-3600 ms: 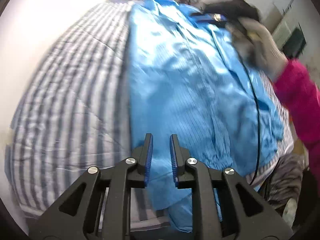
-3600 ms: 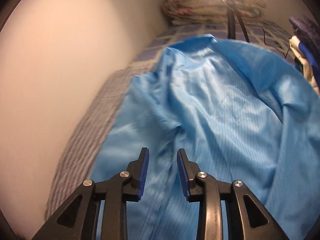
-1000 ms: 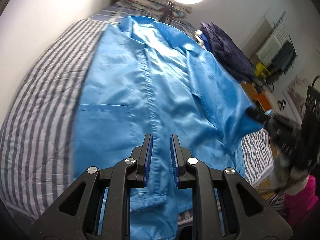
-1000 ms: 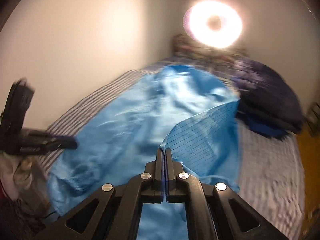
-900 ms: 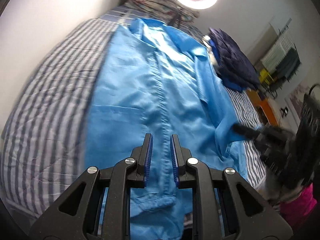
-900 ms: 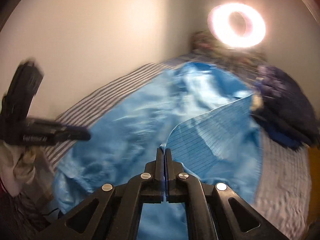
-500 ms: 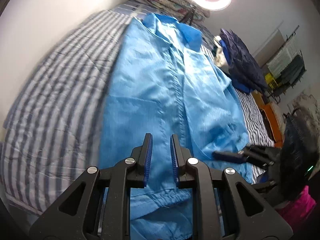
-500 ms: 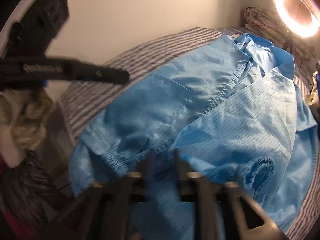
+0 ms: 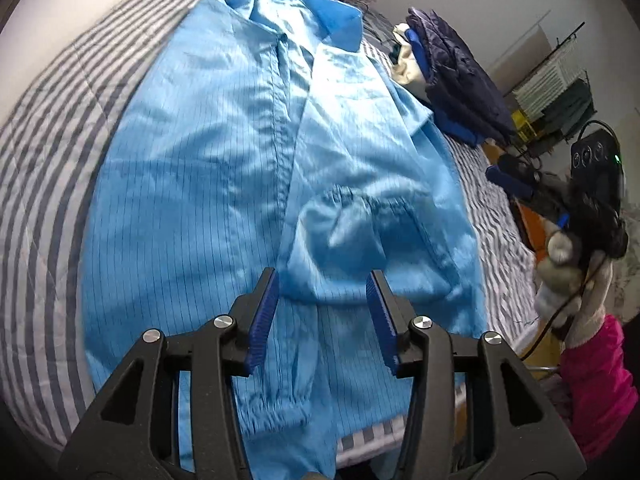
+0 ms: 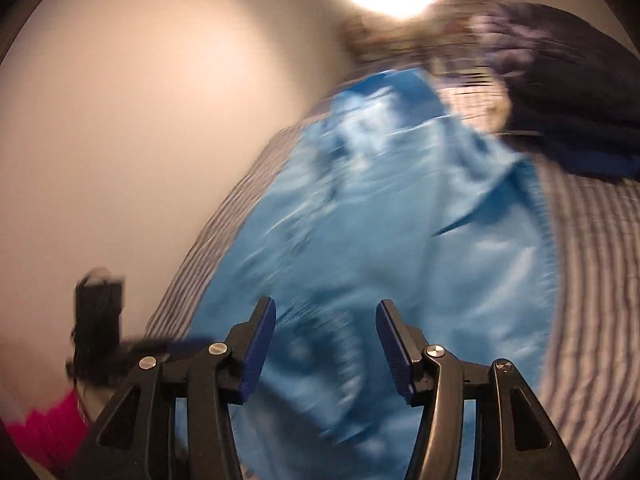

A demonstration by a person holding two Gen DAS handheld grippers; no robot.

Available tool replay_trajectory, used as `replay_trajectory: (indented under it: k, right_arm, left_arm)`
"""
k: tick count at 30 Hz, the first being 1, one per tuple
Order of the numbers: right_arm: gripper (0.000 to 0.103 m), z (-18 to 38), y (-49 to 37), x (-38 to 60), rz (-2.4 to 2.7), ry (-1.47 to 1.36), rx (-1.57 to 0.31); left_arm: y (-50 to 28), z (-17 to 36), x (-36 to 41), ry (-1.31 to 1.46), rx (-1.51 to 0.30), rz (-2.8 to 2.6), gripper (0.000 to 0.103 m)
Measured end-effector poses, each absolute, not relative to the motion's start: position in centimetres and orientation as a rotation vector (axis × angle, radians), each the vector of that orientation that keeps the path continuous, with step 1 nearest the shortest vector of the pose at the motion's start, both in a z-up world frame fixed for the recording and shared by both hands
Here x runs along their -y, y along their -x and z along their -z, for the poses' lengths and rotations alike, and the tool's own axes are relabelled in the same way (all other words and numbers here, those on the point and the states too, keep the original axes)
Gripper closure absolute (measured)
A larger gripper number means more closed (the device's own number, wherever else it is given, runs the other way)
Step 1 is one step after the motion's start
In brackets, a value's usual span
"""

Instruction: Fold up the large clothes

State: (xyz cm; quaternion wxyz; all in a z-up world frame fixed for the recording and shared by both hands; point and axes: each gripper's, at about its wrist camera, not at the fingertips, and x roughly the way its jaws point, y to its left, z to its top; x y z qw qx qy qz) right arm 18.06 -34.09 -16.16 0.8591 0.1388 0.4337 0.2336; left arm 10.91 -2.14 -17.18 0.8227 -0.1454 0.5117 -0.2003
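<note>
Blue coat [image 9: 192, 184] flat on striped bed [image 9: 48, 152].
Left gripper [image 9: 322, 312] and right gripper [image 10: 326, 340] both spread wide, holding nothing.

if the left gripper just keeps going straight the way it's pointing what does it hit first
Most likely the folded-over sleeve of the blue coat, lying just ahead of the open left gripper. Depth is hard to judge through the fisheye.

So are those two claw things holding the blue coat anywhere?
No. The left gripper and right gripper are both open above the blue coat, holding nothing.
</note>
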Motion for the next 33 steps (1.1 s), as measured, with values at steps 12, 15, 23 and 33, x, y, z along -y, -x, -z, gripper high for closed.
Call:
replay_trajectory:
  k: [12,15,23,33]
  right_arm:
    - [0.046,20.9,-27.3,37.5,-0.313,-0.415,-0.992]
    - [0.046,21.4,-27.9,37.9,-0.307,-0.406,-1.001]
    - [0.047,22.1,-28.5,39.4,-0.29,-0.438,-0.998]
    - [0.047,22.7,-30.9,40.3,-0.267,-0.484,-1.002]
  left_arm:
    - [-18.6,20.4,10.3,-0.002,-1.127,0.478,0.032]
    - [-18.4,21.8,11.1,-0.082,-1.12,0.472,0.067]
    - [-13.7,18.0,10.8,-0.107,-1.041,0.574,0.094]
    - [-3.0,14.9,7.9,-0.128,-1.061,0.739,0.073]
